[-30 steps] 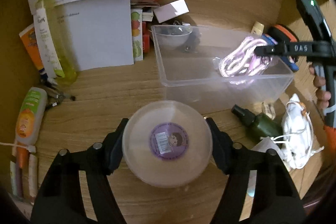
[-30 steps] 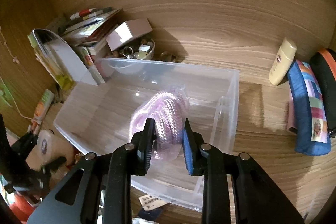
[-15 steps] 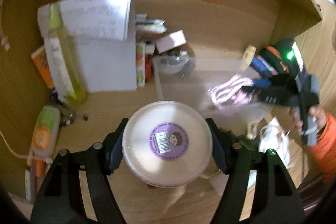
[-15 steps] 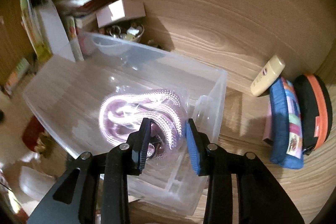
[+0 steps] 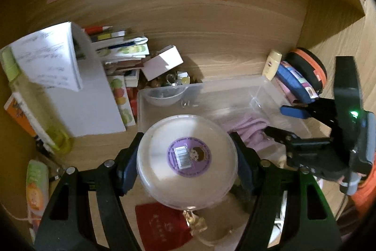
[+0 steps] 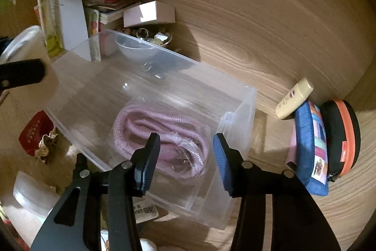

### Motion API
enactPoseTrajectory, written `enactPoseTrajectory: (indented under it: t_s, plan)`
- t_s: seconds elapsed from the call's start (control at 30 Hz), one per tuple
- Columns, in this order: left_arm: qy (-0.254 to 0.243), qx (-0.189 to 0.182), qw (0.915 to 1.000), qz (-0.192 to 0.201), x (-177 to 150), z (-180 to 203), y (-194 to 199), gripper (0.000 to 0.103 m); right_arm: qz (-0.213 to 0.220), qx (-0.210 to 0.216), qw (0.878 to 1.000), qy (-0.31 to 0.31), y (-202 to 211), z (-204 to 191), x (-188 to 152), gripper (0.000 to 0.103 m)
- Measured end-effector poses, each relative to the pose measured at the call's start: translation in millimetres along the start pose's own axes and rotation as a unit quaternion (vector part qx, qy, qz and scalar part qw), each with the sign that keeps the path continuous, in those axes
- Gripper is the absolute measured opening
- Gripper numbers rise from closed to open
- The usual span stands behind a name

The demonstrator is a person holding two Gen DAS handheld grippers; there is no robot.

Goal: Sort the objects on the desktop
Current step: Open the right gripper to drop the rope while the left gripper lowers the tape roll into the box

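Observation:
My left gripper [image 5: 186, 162] is shut on a round white container [image 5: 186, 160] with a purple label, held above the desk at the near edge of the clear plastic bin [image 5: 277, 95]. A bagged pink rope [image 6: 159, 133] lies on the floor of the bin [image 6: 246, 114]. My right gripper [image 6: 185, 157] is open and empty just above the rope; it also shows in the left wrist view [image 5: 282, 121] at the bin's right end.
A glass bowl of trinkets [image 6: 143, 44], a small white box [image 6: 149, 13] and stacked books [image 5: 117, 55] stand behind the bin. A cream bottle [image 6: 295, 98], blue pouch [image 6: 310, 147] and black-orange case [image 6: 343, 135] lie right. A red packet [image 5: 162, 225] lies near front.
My right gripper has opened and let go of the pink rope, which now lies in the bin. My left gripper has lifted the round container and moved it toward the bin.

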State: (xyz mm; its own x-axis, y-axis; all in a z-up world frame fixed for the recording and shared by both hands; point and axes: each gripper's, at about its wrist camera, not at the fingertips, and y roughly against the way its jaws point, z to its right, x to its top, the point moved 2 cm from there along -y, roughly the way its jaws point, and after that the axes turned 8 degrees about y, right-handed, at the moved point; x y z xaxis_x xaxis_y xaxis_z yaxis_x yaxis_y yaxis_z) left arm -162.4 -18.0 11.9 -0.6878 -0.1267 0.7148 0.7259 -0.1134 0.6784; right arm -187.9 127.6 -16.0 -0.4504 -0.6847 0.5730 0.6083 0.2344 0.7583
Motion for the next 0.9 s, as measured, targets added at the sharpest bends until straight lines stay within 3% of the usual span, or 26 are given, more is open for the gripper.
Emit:
enactPoseTrajectory:
  t_s: [0.43, 0.9]
  plan:
    - [-0.004, 0.000, 1.0000, -0.007, 12.4, 4.7, -29.1, 0.070, 0.024, -0.002, 1.000, -0.015, 19.3, 1.3, -7.1, 0.064]
    - [-0.034, 0.020, 0.9965, -0.073, -16.3, 12.9, -72.0, 0.070, 0.031, -0.001, 0.999, -0.024, 34.2, -6.3, -19.0, 0.066]
